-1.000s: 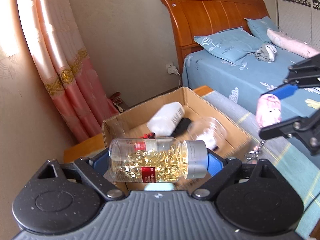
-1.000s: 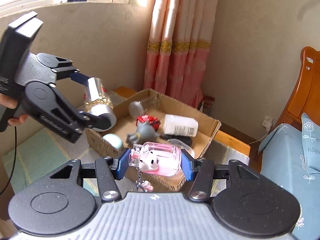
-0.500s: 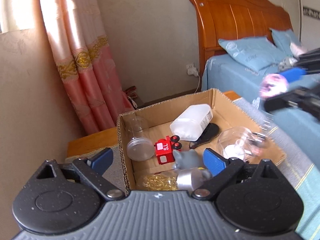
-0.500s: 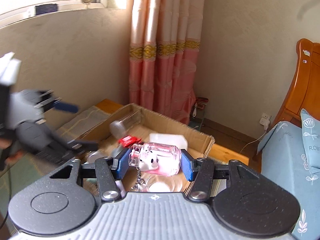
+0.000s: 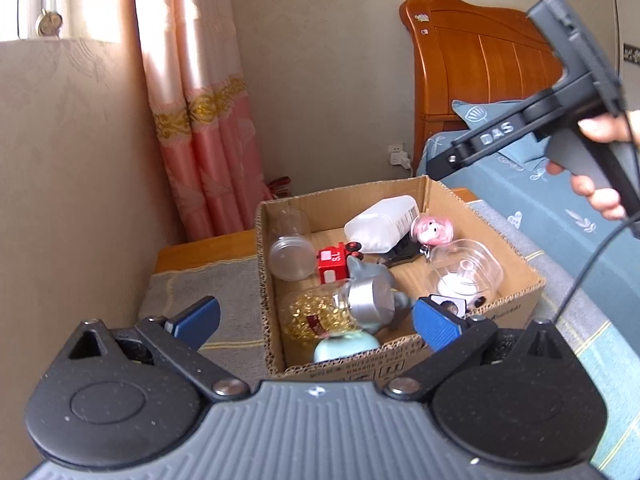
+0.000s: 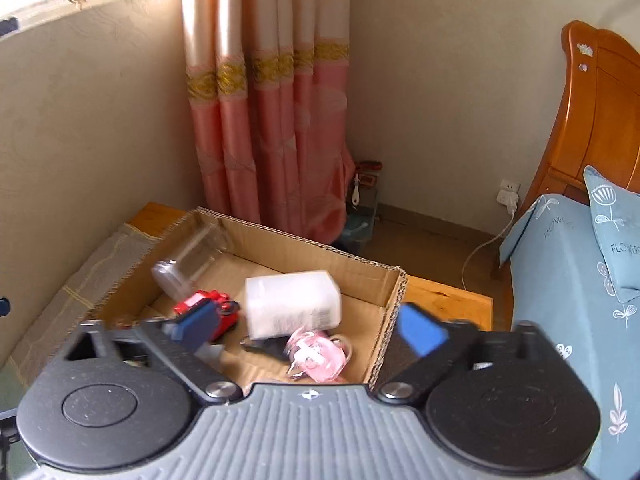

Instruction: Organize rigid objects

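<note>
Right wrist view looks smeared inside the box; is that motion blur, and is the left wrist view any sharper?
Right wrist view: motion blur smears the white bottle, the pink pig charm and the blue fingertips; curtain and wall stay fairly sharp. Left wrist view: sharper, the capsule bottle and cardboard box read clearly, with fisheye bending at the edges.

Cardboard box [image 5: 404, 194] sits on the worktop [image 5: 208, 246], curtain [image 5: 200, 128] behind it, bed [image 5: 560, 216] to its right. Inside: capsule bottle [image 5: 320, 312] at near side, toy car [image 5: 334, 266] behind it, empty jar [image 5: 290, 246] in the far left corner, white bottle [image 5: 380, 224] at back, pig charm [image 5: 434, 230] just right of it, clear case [image 5: 466, 268] near the right wall.
</note>
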